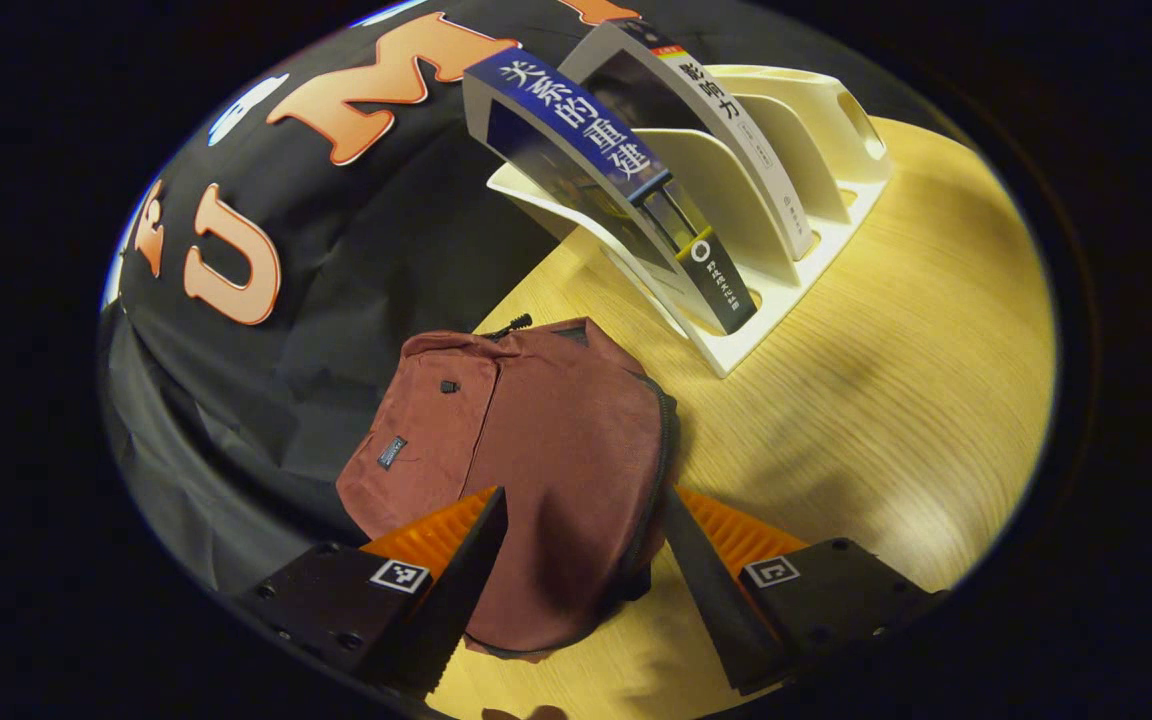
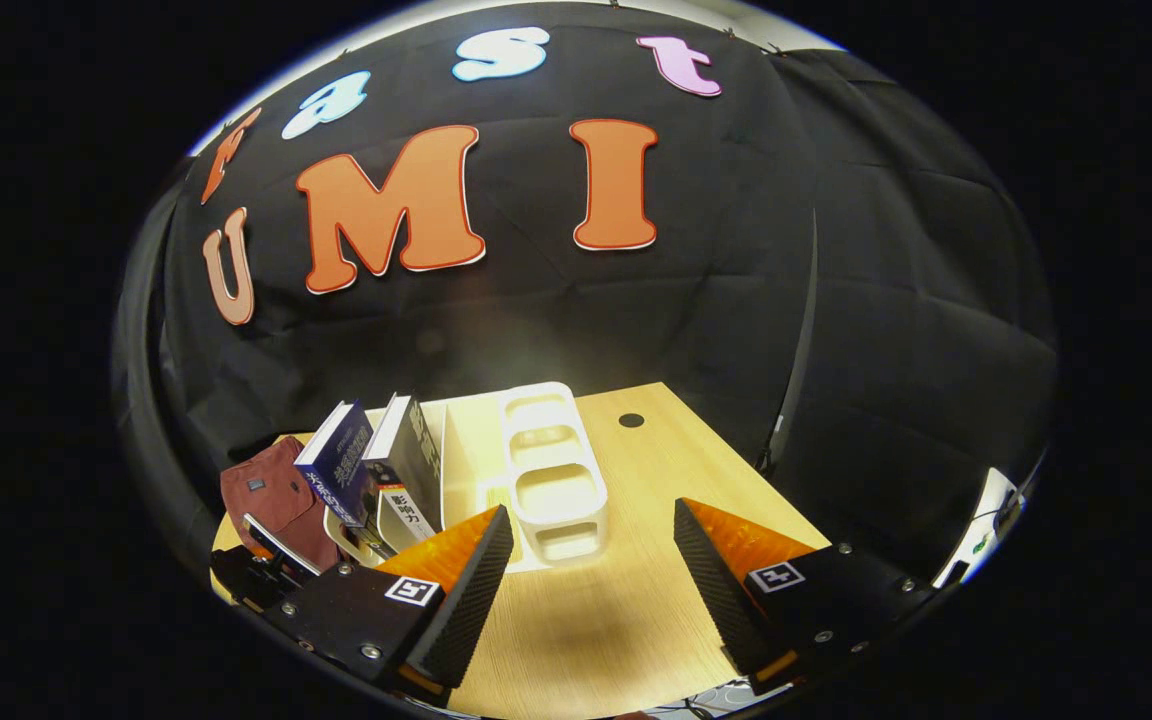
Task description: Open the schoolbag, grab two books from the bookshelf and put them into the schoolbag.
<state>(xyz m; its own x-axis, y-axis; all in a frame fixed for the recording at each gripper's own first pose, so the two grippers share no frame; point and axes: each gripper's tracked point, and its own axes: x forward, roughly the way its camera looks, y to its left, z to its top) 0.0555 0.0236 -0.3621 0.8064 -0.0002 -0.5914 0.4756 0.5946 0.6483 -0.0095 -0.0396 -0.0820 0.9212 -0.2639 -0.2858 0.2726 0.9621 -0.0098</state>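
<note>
A dark red schoolbag (image 1: 536,440) lies on the wooden table, its zipper closed along the right edge. My left gripper (image 1: 586,540) hovers open over the bag's near end, one finger on each side. Behind the bag a white bookshelf (image 1: 786,230) holds a blue book (image 1: 586,150) and a black-and-white book (image 1: 706,110), both leaning. In the right gripper view my right gripper (image 2: 591,560) is open above the table in front of the bookshelf (image 2: 551,470). There the blue book (image 2: 336,460), the black book (image 2: 406,465) and the schoolbag (image 2: 271,490) sit at the left.
The left gripper's body (image 2: 256,570) shows at the lower left of the right gripper view. The wooden table (image 1: 896,400) stretches to the right of the bag. A dark round hole (image 2: 631,420) marks the table's far end. Black cloth walls surround the table.
</note>
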